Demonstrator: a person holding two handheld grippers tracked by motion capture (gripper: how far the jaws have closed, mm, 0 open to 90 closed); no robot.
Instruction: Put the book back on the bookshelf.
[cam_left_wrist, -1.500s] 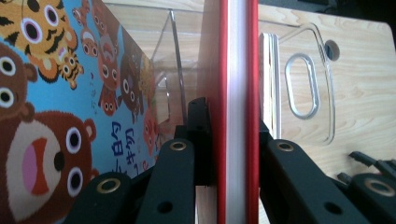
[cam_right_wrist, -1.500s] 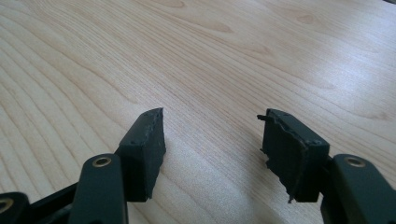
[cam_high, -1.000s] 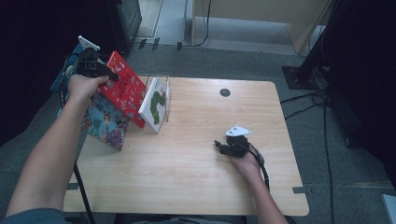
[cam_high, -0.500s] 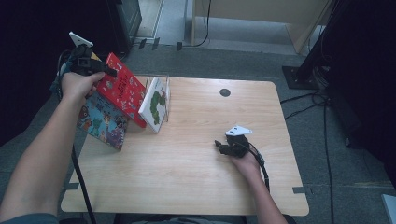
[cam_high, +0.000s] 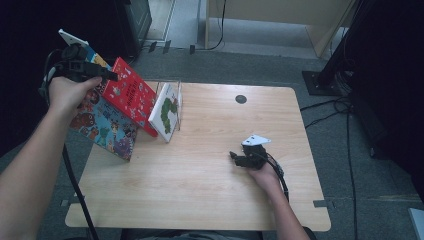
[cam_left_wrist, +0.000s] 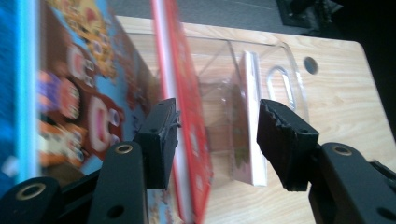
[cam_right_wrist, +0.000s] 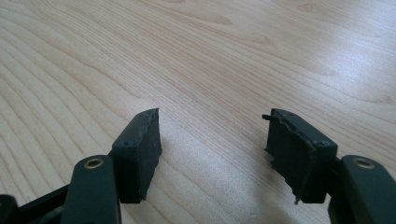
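Three picture books lean at the table's left: a blue cartoon book (cam_high: 102, 127), a red book (cam_high: 131, 95) and a white book with a green caterpillar (cam_high: 167, 112) standing in a clear plastic holder (cam_high: 176, 89). My left gripper (cam_high: 107, 76) hovers open at the red book's upper edge. In the left gripper view the red book (cam_left_wrist: 187, 107) runs between the jaws beside the left one, with the white book (cam_left_wrist: 252, 116) and the holder (cam_left_wrist: 280, 60) beyond my left gripper (cam_left_wrist: 215, 116). My right gripper (cam_high: 232, 156) rests open on the table, nothing between its jaws (cam_right_wrist: 212, 121).
The wooden table (cam_high: 210, 200) has a round cable hole (cam_high: 241, 99) at the back. Cables and a black stand base (cam_high: 325, 80) lie on the floor to the right. The blue book overhangs the table's left edge.
My left hand and gripper have risen and drifted left, from lying on the red book to its top corner. The right gripper has stayed still.
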